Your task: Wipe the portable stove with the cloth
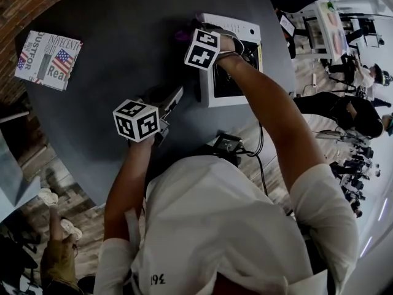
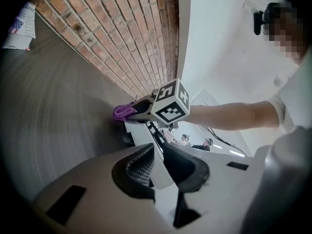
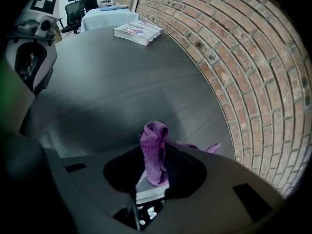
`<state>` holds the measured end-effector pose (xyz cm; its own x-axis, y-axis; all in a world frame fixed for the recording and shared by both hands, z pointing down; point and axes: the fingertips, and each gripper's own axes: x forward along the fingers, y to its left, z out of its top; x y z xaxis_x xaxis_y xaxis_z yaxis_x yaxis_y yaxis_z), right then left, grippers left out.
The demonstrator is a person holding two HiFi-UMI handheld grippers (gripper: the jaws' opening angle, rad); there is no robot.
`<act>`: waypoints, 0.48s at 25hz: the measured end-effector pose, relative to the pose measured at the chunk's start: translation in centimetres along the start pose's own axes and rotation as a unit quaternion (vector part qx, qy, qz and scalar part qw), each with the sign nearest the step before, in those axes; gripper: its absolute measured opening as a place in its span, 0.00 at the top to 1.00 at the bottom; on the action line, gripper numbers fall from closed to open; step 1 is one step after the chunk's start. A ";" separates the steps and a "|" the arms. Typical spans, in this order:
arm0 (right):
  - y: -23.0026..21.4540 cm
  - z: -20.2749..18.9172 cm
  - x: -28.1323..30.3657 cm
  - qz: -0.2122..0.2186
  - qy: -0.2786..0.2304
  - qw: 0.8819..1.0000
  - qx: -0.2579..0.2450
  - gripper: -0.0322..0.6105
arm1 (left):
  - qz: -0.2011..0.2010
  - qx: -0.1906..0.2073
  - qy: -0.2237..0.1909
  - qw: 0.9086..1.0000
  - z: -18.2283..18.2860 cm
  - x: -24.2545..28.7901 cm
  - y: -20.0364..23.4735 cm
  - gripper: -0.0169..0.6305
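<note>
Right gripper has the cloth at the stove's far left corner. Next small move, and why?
Probably drag the cloth toward you across the stove top: the right gripper pinches it at the far edge, and the left gripper seems to hold the near corner.

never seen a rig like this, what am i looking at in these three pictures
No robot: a person holds a two-jaw gripper in each hand; the patterned cubes belong to them. One picture looks down from a head camera; the other two come from cameras on each gripper. A dark round table holds a white portable stove and a book. The right gripper pinches a purple cloth. The left gripper has the stove's corner between its jaws, apparently steadying it.
</note>
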<state>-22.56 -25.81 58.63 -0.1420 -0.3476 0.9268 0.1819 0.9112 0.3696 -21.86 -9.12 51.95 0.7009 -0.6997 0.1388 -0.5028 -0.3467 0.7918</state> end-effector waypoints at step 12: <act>2.8 0.1 -1.2 0.000 0.003 1.000 -0.001 0.79 | -0.005 0.008 0.004 1.000 -1.8 -0.9 -1.4 0.88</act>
<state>-21.99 -22.80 58.58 -0.1359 -0.3487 0.9273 0.1846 0.9107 0.3695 -20.90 -6.92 51.79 0.7102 -0.6908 0.1357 -0.5033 -0.3633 0.7841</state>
